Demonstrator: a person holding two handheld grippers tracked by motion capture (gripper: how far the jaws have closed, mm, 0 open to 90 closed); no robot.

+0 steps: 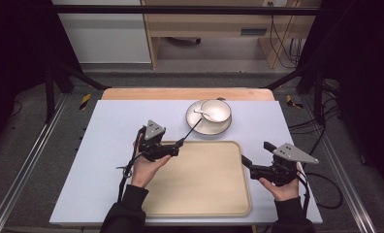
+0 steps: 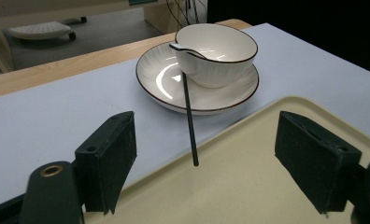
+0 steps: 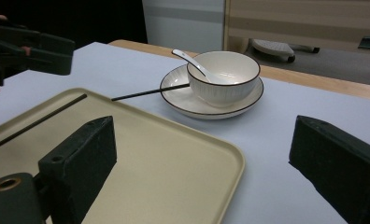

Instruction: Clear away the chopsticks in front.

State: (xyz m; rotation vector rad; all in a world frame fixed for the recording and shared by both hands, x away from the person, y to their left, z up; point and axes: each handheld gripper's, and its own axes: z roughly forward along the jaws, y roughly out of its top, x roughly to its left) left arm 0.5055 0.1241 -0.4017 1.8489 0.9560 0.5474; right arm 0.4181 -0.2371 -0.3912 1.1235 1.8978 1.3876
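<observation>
High view: left tool (image 1: 176, 148) spread, nothing between its jaws, beside the free end of a thin black chopstick (image 1: 192, 130), which leans on the rim of a white ceramic plate (image 1: 196, 121) and reaches over the edge of a beige plastic tray (image 1: 200, 194). A white ribbed bowl (image 1: 218, 109) with a white spoon (image 1: 202, 114) stands on the plate. Right tool (image 1: 245, 161) spread and empty at the tray's right edge, probably waiting. The pale lilac surface (image 1: 112, 126) bears no legible writing.

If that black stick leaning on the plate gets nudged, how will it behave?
The stick looks thin and straight, so probably stiff and light. It leans on the plate rim, its lower end over the tray, so a nudge would likely make it slide or roll off. Hard to pinch.
</observation>
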